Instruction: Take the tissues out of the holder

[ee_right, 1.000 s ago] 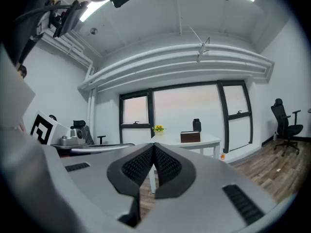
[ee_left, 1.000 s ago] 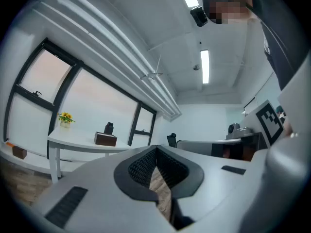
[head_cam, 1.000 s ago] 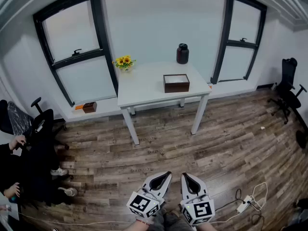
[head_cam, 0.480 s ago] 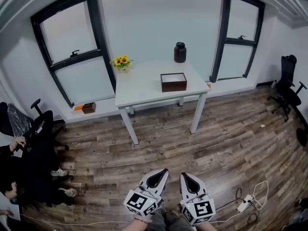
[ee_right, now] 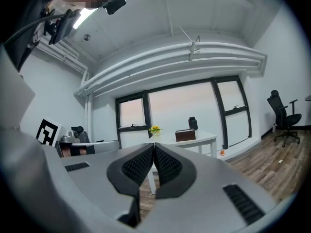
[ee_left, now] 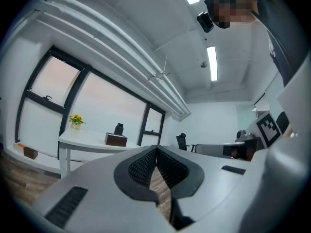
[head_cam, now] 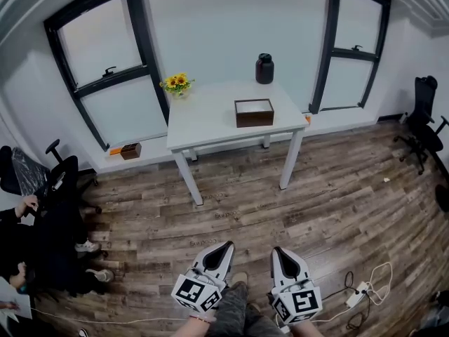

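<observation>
Down at the bottom of the head view, both grippers are side by side, pointing toward the far end of the room. Left gripper (head_cam: 225, 245) has its pads pressed together with nothing between them, and its own view confirms that (ee_left: 156, 148). Same story for the right gripper (head_cam: 280, 250): closed tight and empty (ee_right: 153, 145).

Under them is just wood plank floor (head_cam: 337, 202), with a white power strip (head_cam: 354, 298) and its cable lying off to the right. A black office chair (head_cam: 62, 182) sits at the left wall, another office chair (head_cam: 424, 112) over by the right wall.

Well beyond the grippers stands the white surface (head_cam: 207, 121) against the windows. The tissue holder (head_cam: 255, 112) is a dark wooden box sitting near the surface's right front part, well apart from both grippers. Its top looks pale, but I can't make out the tissues themselves from this far. It shows tiny in both gripper views too (ee_left: 115, 140) (ee_right: 185, 135).

Behind it, near the back edge, is a dark jar (head_cam: 264, 69), and a little pot of sunflowers (head_cam: 177, 83) is at the back left corner. A small brown box (head_cam: 130, 152) rests on the low ledge to the surface's left.
</observation>
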Motion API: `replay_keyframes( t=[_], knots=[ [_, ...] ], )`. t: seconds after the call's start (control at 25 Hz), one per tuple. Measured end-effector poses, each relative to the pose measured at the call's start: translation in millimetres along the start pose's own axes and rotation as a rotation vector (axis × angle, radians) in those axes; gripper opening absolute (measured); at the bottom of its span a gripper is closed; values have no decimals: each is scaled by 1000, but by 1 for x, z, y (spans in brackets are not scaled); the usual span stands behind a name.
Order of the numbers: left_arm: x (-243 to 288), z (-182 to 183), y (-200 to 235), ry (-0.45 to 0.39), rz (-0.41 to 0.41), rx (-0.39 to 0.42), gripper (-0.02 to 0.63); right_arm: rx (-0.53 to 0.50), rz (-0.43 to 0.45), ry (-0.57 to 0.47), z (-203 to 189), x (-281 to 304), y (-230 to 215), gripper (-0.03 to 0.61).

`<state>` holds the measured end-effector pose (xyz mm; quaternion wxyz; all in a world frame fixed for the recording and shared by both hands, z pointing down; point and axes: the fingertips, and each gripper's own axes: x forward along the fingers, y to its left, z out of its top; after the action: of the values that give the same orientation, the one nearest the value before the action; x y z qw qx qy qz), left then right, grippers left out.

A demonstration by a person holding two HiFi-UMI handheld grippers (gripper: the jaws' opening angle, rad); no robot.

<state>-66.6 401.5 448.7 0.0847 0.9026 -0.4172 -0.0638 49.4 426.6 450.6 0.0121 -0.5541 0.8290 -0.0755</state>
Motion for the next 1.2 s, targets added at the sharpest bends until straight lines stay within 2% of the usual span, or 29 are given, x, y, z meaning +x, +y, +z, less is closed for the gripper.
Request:
replay_keyframes(
  t=[0.4, 0.92, 1.2],
  knots=[
    [77, 6, 19, 1, -90, -19, 8, -37, 22, 13, 11, 59, -19, 6],
    [170, 28, 95, -16, -143, 7, 8, -50, -17, -6, 29, 169, -60, 6],
    [188, 35, 115, -21, -141, 16, 8, -25, -42, -16, 35, 189, -83, 6]
  ],
)
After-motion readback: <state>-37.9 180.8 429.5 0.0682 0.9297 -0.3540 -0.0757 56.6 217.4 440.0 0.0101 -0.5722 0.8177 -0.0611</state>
